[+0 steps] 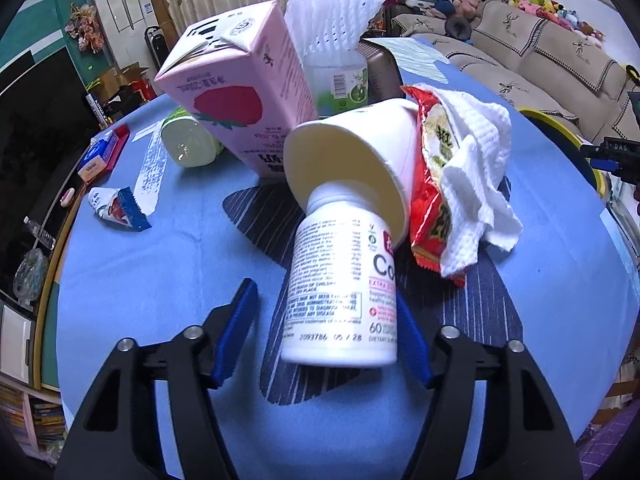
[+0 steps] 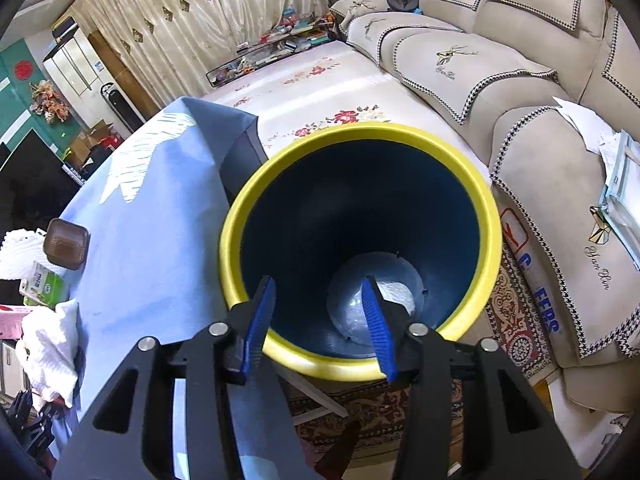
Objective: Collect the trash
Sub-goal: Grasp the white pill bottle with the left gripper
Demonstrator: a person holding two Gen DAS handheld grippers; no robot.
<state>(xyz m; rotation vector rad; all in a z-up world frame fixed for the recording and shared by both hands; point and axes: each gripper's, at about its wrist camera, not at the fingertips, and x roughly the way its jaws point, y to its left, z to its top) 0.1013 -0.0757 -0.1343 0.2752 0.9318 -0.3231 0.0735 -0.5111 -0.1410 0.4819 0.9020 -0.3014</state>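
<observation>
A white pill bottle lies on a dark striped mat, its cap tucked inside a tipped white paper cup. My left gripper straddles the bottle. The right pad looks against the bottle's side, while a gap shows between the left pad and the bottle, so the gripper is open. My right gripper hangs open and empty over a blue bin with a yellow rim. Something pale and crumpled lies at the bin's bottom.
Behind the cup stand a pink carton, a clear bottle and white foam netting. A red snack wrapper and a paper towel lie right. A green cup, a receipt and a small wrapper lie left. A sofa borders the bin.
</observation>
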